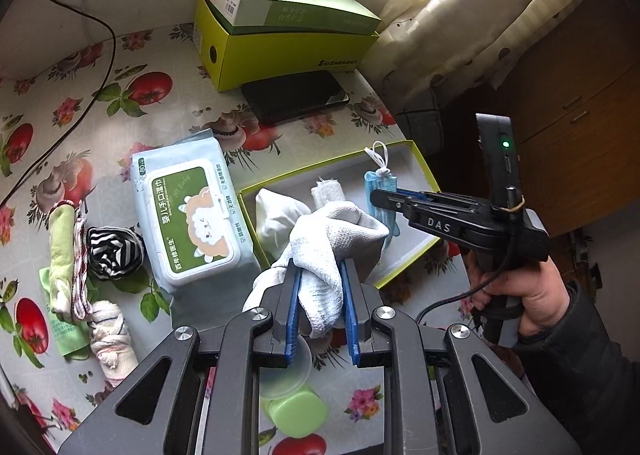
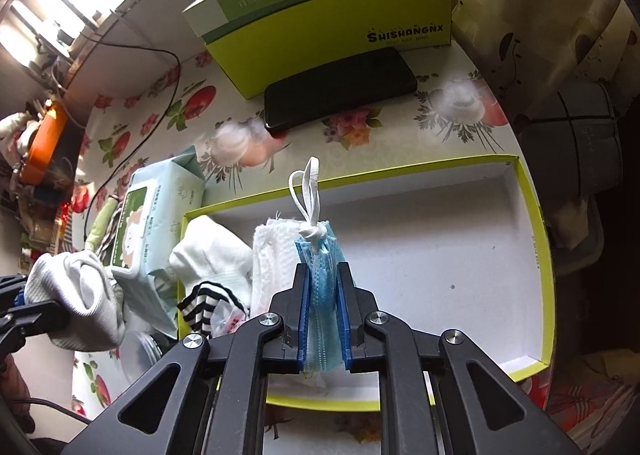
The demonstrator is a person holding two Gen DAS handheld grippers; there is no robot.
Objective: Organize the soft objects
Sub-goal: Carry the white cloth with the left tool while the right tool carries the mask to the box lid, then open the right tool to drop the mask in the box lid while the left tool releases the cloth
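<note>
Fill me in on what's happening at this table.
A person is sorting soft items into a shallow box lid. The left gripper is clamped on a grey-white sock near the lid's edge. The right gripper holds a folded blue face mask over the lid, beside white cloths already inside. More rolled fabrics wait left of the wipes pack.

Left gripper (image 1: 320, 275): black angular linkage arms, four round silver screws at the pivots, blue pads lining the inner faces of both fingers (image 1: 294, 295).
Right gripper (image 2: 323, 279): the same black frame, silver pivot screws and blue finger pads.
Right gripper body marking: white letters "DAS" on the black side.
Unit above the "DAS" marking: a slim black device with a lit green light, bound on by a yellowish rubber band.
Cable: a black lead hanging below the "DAS" marking.
Right hand (image 1: 516, 287): bare skin, dark jacket sleeve at the wrist.
</note>
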